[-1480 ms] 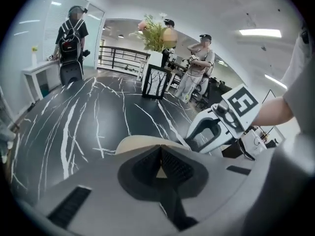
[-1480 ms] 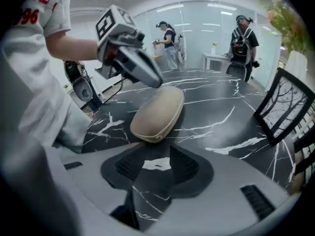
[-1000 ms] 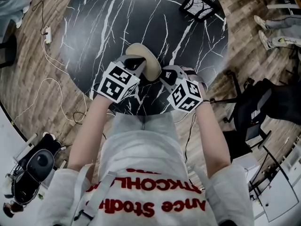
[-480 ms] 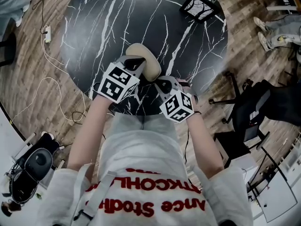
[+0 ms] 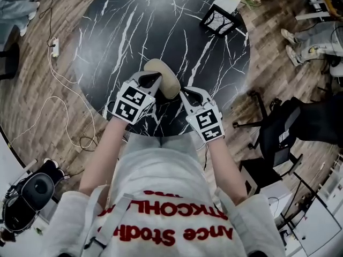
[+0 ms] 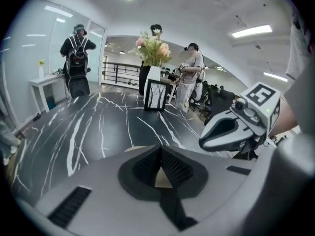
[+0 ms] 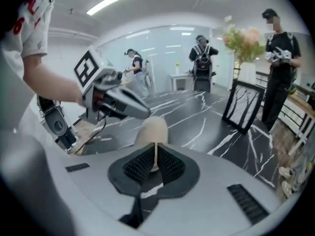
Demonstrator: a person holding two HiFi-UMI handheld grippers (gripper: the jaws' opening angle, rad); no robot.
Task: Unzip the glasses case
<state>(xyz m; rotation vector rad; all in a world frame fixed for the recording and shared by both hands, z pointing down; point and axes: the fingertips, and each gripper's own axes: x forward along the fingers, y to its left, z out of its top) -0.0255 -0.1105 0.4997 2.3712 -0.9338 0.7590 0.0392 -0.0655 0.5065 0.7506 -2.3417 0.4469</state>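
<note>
A beige oval glasses case [image 5: 163, 75] lies on the black marble table [image 5: 118, 31] near its front edge. My left gripper [image 5: 150, 81] is shut on the case's near left edge; in the left gripper view a beige sliver [image 6: 164, 178] shows between the pads. My right gripper [image 5: 186, 93] sits at the case's near right end. Its jaws are closing, and the pads pinch a thin beige zipper tab [image 7: 156, 157] in front of the case [image 7: 152, 128]. Each gripper shows in the other's view: the right gripper [image 6: 231, 129], the left gripper [image 7: 120, 101].
A black-framed stand with flowers [image 5: 220, 9] stands at the table's far right. A dark chair [image 5: 278, 127] is on the right of the table. A power strip and cable [image 5: 53, 43] lie on the wood floor to the left. People stand beyond the table.
My right gripper has rolled so its marker cube faces up, and it has drawn in toward the case's near end. The left gripper stays on the case.
</note>
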